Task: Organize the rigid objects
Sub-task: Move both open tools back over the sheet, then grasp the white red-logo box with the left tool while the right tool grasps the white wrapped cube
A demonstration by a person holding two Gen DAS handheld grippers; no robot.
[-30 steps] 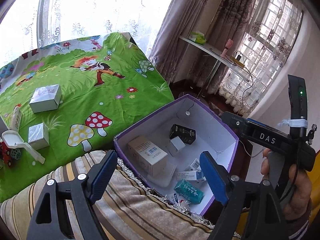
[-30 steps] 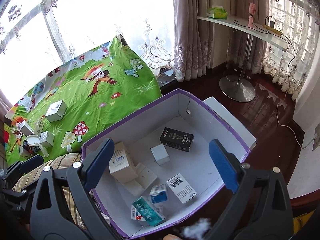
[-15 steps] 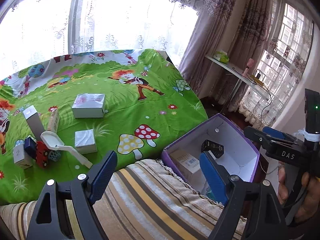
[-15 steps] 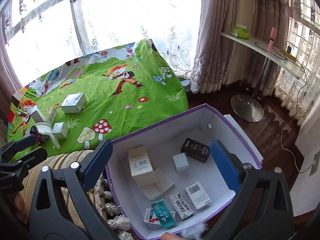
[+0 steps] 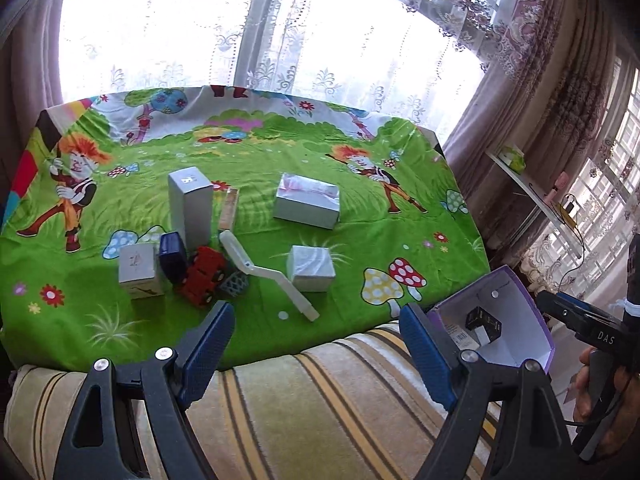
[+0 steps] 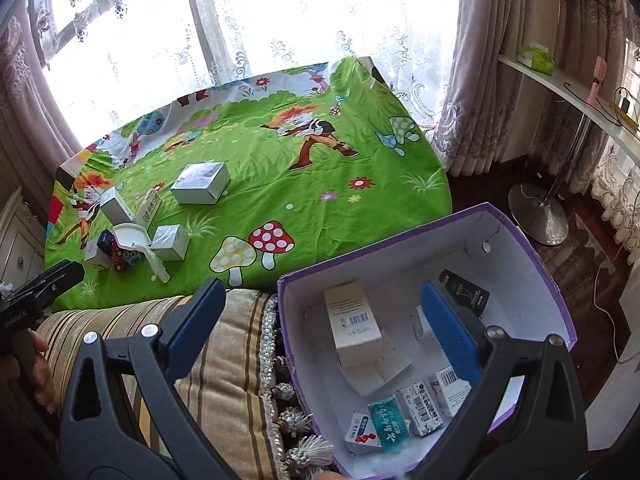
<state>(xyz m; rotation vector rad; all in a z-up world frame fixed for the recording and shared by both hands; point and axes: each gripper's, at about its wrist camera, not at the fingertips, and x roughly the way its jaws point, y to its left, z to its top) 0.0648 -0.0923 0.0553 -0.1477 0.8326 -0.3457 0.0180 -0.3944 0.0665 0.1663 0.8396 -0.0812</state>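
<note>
Boxes and small oddments lie scattered on the green cartoon cloth [image 5: 260, 184] that covers the table. A tall silver carton [image 5: 190, 204] stands upright near the middle of the clutter, with a slim pale box [image 5: 229, 210] just beside it. At its foot are a small white box [image 5: 138, 270], a dark blue case [image 5: 173, 258], a red toy truck [image 5: 202, 276] and a little grey basket-like piece [image 5: 234, 283], all crowded together. A white scoop [image 5: 260, 270] lies across the cloth beside the truck, its handle running towards the near edge. Close to the handle sits a small silver cube box [image 5: 311, 269], and further back, apart from the rest, a wider silver box [image 5: 307, 205].

Off the table's right corner stands a purple-rimmed cardboard box [image 6: 532, 248] with a white inside. It holds a cream carton with a barcode [image 6: 352, 316], a black box [image 6: 466, 294] against the far wall, and a heap of small medicine packets [image 6: 400, 424] in the near corner.

The left gripper [image 5: 316, 354] hangs over a striped cushion [image 5: 320, 416] at the table's near edge, jaws spread wide with nothing between them. The right gripper [image 6: 324, 328] is held over the cushion's tasselled end and the purple box, its jaws also wide apart and empty. Lace curtains [image 6: 304, 16] cover the window behind.
</note>
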